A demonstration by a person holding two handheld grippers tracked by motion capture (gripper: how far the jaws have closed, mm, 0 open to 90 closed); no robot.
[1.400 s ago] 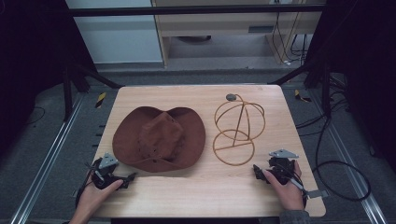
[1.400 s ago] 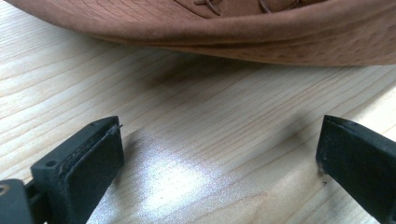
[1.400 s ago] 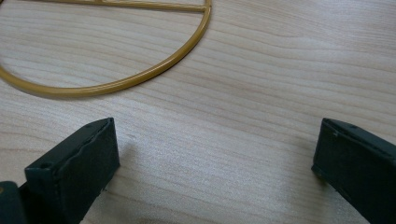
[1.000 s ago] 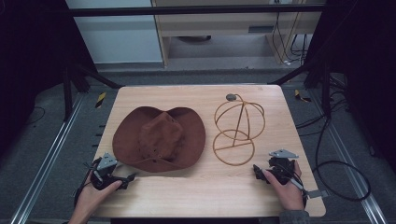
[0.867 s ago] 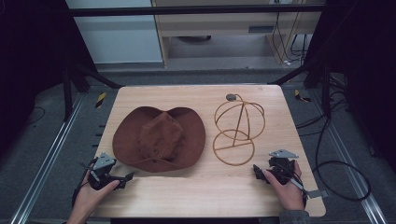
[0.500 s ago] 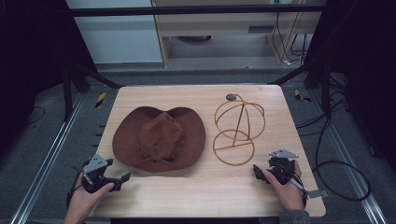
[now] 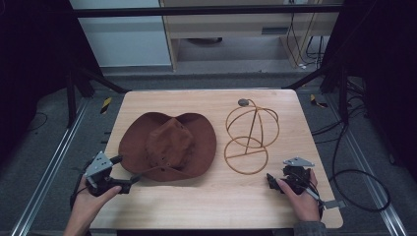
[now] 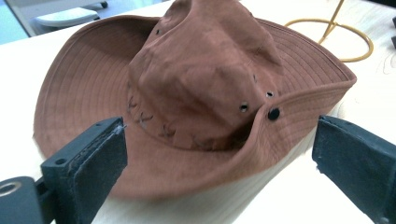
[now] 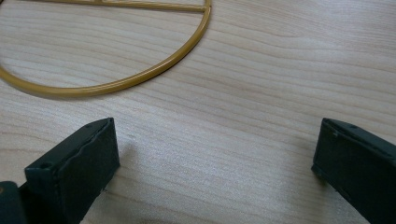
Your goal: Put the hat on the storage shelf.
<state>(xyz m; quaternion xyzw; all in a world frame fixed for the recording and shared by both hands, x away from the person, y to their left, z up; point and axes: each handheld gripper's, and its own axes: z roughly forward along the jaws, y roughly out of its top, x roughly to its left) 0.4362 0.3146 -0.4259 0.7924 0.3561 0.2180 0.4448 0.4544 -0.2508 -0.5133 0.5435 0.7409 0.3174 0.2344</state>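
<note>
My left tool [image 7: 129,173], jaws apart, faces the hat [image 7: 168,145] brim's near-left edge; my right tool [image 7: 273,180], also apart, rests on bare surface [image 7: 216,196] near the wire stand [image 7: 248,135].

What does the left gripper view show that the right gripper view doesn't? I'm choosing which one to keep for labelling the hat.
The left gripper view alone has the brown hat: dented crown, stitched brim, eyelets, a dark snap, sitting ahead of open jaws. The right gripper view alone gives a close look at bare wood grain of the table between its open jaws. Both share the gold wire stand's base ring, the pale tabletop, and two black jaws spread wide, holding nothing.
</note>
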